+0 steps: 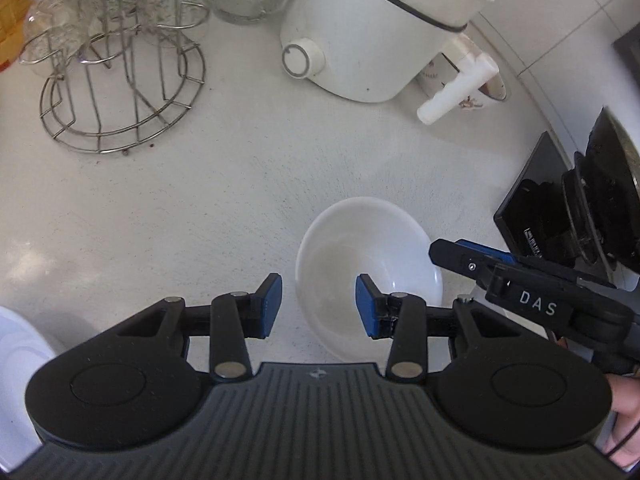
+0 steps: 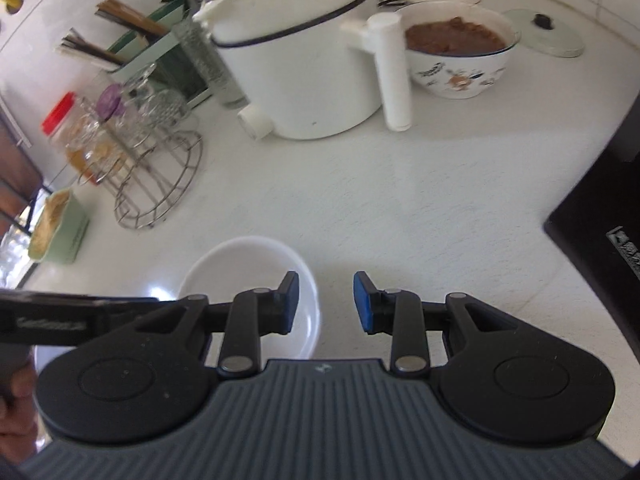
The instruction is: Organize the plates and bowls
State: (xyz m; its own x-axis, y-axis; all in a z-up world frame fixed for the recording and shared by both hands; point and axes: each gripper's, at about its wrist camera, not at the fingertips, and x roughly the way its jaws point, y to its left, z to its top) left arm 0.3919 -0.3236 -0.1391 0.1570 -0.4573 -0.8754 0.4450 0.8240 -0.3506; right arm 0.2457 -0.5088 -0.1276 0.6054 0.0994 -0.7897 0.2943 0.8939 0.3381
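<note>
**Two grippers over one white bowl**

Two sets of jaws stand apart, holding nothing. At far left I see a wire rack [image 1: 120, 92]; then my left gripper [image 1: 319, 306], parted, with the white bowl [image 1: 368, 248] on the counter [image 1: 200, 220] just beyond its right pad. The right gripper [image 2: 326, 303] hovers right of that bowl, also parted.

Bright daylight, fisheye-bent edges, right view motion-blurred.
</note>
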